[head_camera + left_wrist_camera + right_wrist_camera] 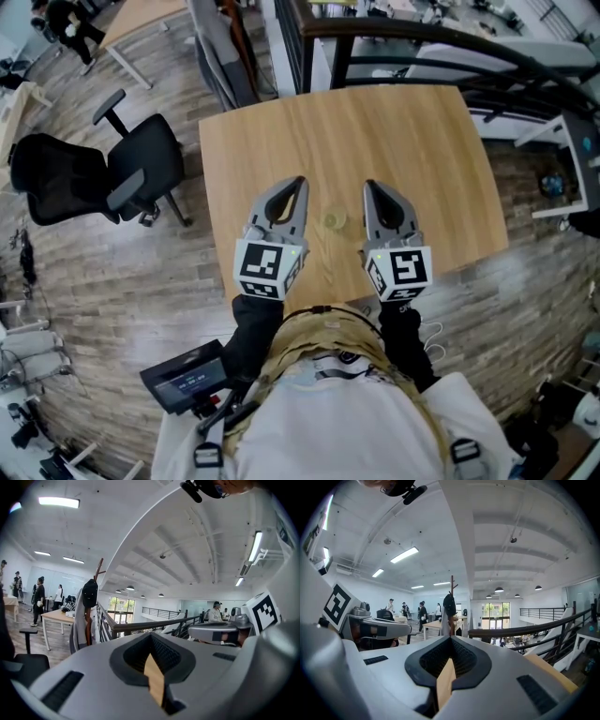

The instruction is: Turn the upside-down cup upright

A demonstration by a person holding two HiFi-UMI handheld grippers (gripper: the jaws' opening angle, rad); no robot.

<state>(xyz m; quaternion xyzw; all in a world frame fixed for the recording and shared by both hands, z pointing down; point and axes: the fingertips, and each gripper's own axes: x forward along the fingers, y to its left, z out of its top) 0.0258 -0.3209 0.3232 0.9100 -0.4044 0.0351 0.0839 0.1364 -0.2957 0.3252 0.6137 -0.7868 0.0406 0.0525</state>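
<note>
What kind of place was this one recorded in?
Probably an open-plan office or lab, perhaps on an upper level: a wooden table stands on plank flooring, a black office chair is beside it, and a dark railing runs behind, with strip lights overhead.

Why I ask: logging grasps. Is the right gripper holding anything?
No, the right gripper is shut with its tips together, and only the wooden table shows through the gap behind them.

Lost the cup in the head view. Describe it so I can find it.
Find the light wooden table mid-frame. The cup sits on it between the left gripper and the right gripper. It is small, round and see-through, the only thing lying on that tabletop.
</note>
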